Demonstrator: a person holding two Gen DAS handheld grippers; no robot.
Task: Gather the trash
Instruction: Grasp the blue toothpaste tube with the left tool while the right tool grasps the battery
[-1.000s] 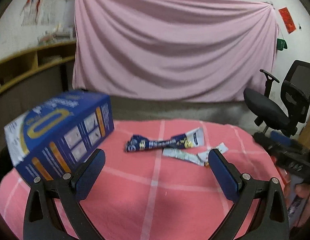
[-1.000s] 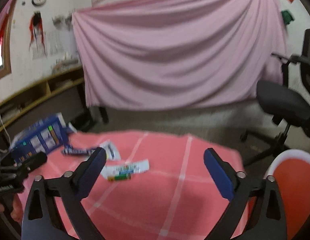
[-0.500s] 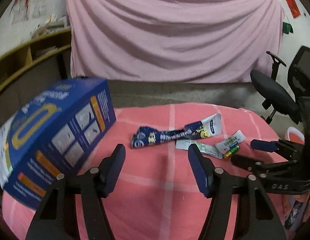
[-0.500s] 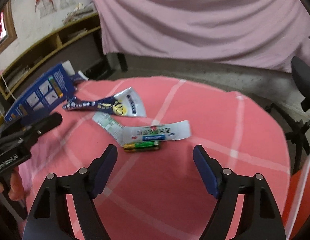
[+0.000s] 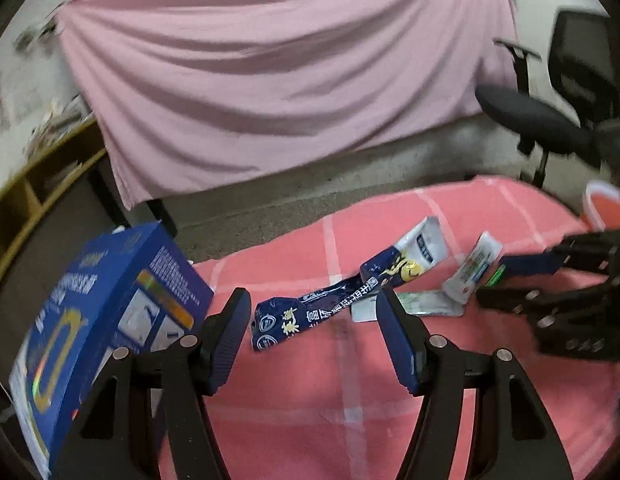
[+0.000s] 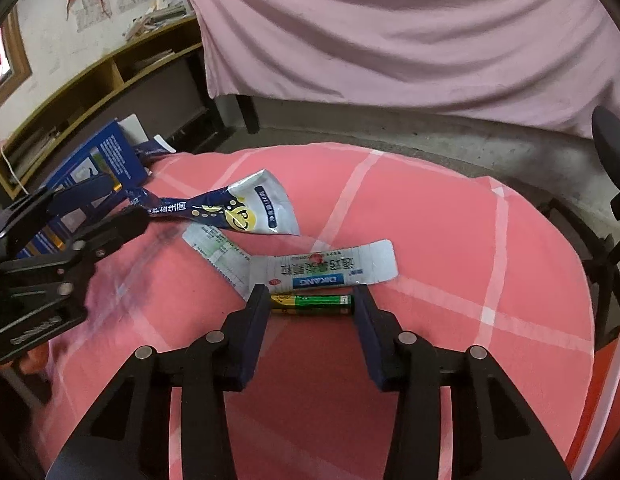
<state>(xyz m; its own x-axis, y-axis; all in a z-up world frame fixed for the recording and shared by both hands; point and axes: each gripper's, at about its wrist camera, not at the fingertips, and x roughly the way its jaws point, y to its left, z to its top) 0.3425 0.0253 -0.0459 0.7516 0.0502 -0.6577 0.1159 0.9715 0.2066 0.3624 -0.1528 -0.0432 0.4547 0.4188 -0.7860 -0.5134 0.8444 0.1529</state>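
Left to right: your blue box (image 5: 105,320) sat tilted at the counter's (image 5: 390,420) left edge, and only the left wrist view showed its full face. Your left gripper (image 5: 314,320) had its jaws apart, nothing pinched, with the blue end of the dark snack wrapper (image 5: 310,314) between the tips. That view also caught the orange bin (image 5: 604,210) past the far right edge. Your right gripper (image 6: 312,308) showed there only as a dark blur.

Only the right wrist view showed the green battery (image 6: 312,305) whole, lying crosswise between the right jaws just below the white packet (image 6: 330,270). Those jaws had just been closing. They flanked both ends, but I couldn't tell if the pads touched.

Open pink cloth lay right of the battery out to the rounded edge. The left side was crowded by the box and wrappers.
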